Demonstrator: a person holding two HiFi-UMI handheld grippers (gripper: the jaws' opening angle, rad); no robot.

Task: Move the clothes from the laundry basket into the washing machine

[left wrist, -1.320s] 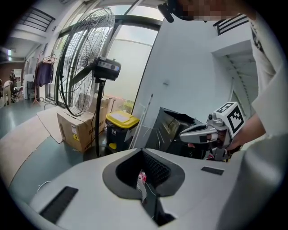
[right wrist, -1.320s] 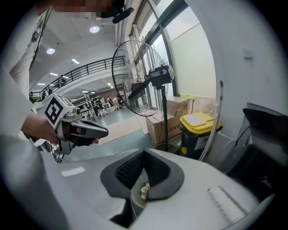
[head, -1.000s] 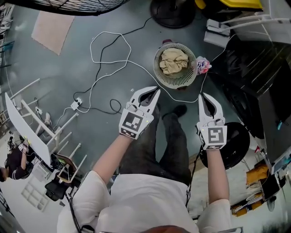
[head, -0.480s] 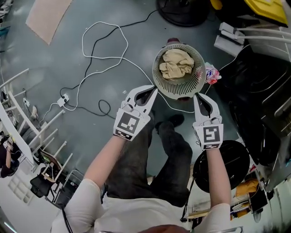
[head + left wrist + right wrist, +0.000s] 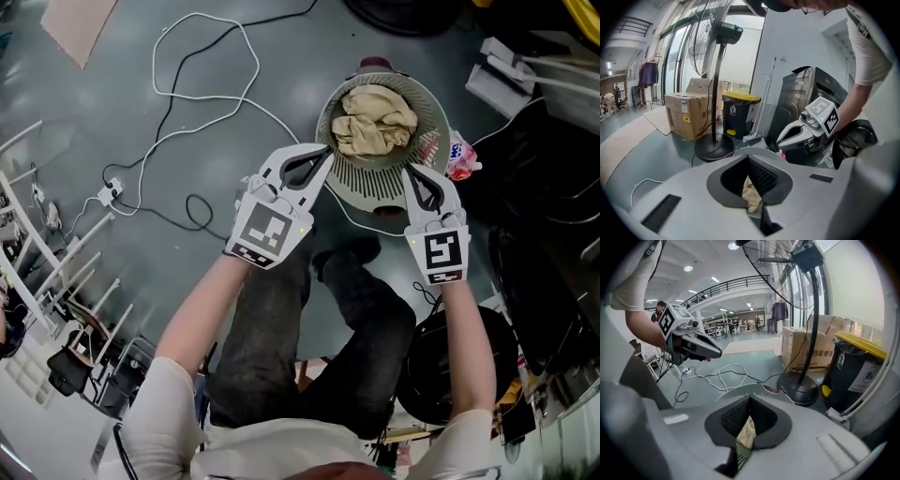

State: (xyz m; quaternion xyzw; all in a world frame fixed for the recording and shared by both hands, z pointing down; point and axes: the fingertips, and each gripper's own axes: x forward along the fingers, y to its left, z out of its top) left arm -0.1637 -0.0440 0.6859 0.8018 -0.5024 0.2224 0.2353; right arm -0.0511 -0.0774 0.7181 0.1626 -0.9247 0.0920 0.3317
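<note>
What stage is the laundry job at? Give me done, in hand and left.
Done: nothing visible; the beige clothes lie piled in the basket. In hand: nothing; the left gripper and right gripper hover by the basket's rim, fingers shut and empty. Left: the whole transfer, probably opening up, grabbing the clothes and carrying them over.
</note>
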